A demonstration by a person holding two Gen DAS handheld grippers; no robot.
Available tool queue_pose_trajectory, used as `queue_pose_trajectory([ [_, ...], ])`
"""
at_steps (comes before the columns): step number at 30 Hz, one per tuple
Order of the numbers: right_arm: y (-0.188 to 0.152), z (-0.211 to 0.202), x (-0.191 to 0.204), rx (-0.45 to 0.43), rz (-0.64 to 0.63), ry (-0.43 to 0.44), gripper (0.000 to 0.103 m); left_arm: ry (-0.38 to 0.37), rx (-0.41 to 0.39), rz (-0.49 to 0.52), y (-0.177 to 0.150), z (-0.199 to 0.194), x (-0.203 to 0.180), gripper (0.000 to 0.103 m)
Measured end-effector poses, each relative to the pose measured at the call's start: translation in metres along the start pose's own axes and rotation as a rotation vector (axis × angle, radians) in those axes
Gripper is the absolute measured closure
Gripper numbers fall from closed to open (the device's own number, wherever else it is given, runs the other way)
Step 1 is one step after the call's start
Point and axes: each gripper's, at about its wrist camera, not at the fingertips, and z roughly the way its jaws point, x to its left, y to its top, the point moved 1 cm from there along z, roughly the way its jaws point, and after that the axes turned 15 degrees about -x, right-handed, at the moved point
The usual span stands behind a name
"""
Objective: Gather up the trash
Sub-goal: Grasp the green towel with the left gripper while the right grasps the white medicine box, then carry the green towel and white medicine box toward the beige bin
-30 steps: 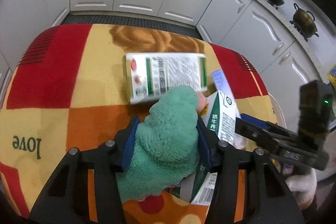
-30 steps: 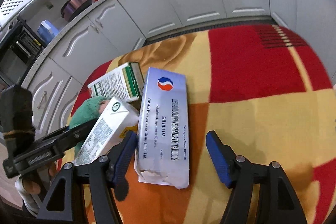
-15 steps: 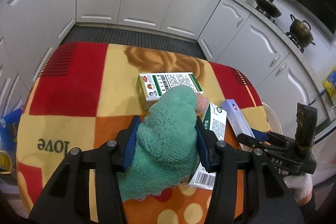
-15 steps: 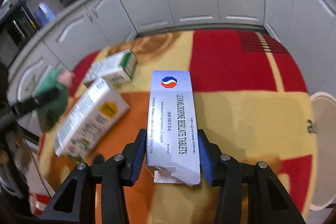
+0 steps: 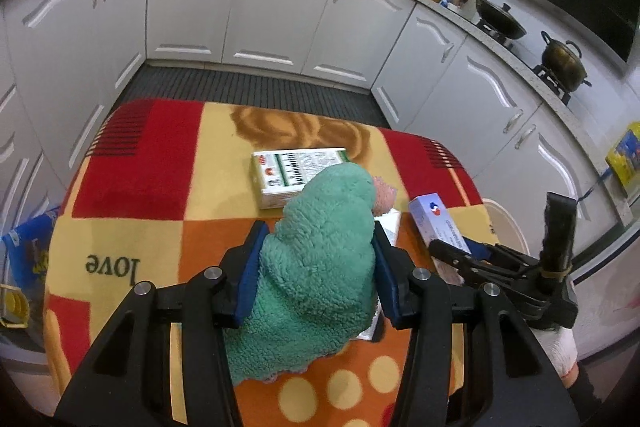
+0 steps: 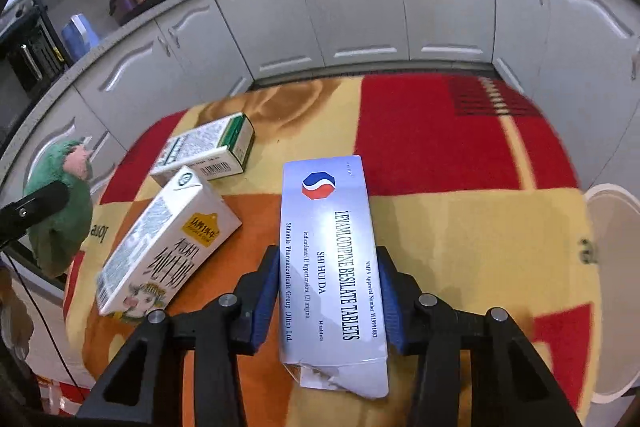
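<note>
Now clamped: right tongs [image 6: 326,301] pinched on the tablet box [image 6: 330,259], blue pads pressed against both long sides near its torn near end. Long axis running straight forward along the fingers, logo end pointing away. Held above the blanket-covered worktop [image 6: 460,227], apparently lifted clear, though contact at the crumpled end impossible to rule out. Left tongs [image 5: 316,281] likewise occupied, squeezed around a green fleecy cloth [image 5: 320,267] with a pink tip, bulging up between the pads.

Key relation for the coming move: white bin [image 6: 612,287] lying to the right of the held tablet box, at the worktop's right edge, rim partly cut off by the frame. Right side clearly nearer to it than the left. Likely need: swing rightward until the box's long axis hangs over the opening, then release.

Still lying on the worktop, left of the tablet box: 2 more cartons. Milk carton [image 6: 168,243] on its side, long axis angled toward the far right, just beside the tablet box. Green-striped medicine box [image 6: 208,151] farther back, near the milk carton's top end; touching or not, hard to say.

Surface: soft blanket in red, yellow and orange squares, "love" printed on it, spots along the near edge. Around it: white curved kitchen cabinets [image 5: 280,11], dark ribbed floor, a wok and a brass pot [image 5: 564,61] on the hob to the right.
</note>
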Motion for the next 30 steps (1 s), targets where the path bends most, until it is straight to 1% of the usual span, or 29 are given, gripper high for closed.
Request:
queue_pose_trajectory([
  [4,0.007,-0.035,-0.006,-0.056,0.004,0.014,0.059,-0.033,-0.018,0.032,0.004,-0.008,-0.024,0.056],
  [9,0.013,-0.077,-0.010,-0.130,0.005,0.009,0.059,-0.068,-0.047,0.085,0.007,-0.015,-0.060,0.056],
  [16,0.015,-0.126,-0.020,-0.214,-0.004,-0.026,0.059,-0.112,-0.042,0.138,0.001,-0.011,-0.107,0.056],
  [25,0.013,-0.161,-0.049,-0.273,0.035,-0.078,0.059,-0.157,-0.030,0.208,-0.007,-0.003,-0.166,0.056],
  [30,0.012,-0.178,-0.070,-0.301,0.069,-0.110,0.059,-0.176,-0.021,0.234,-0.010,0.003,-0.190,0.056],
])
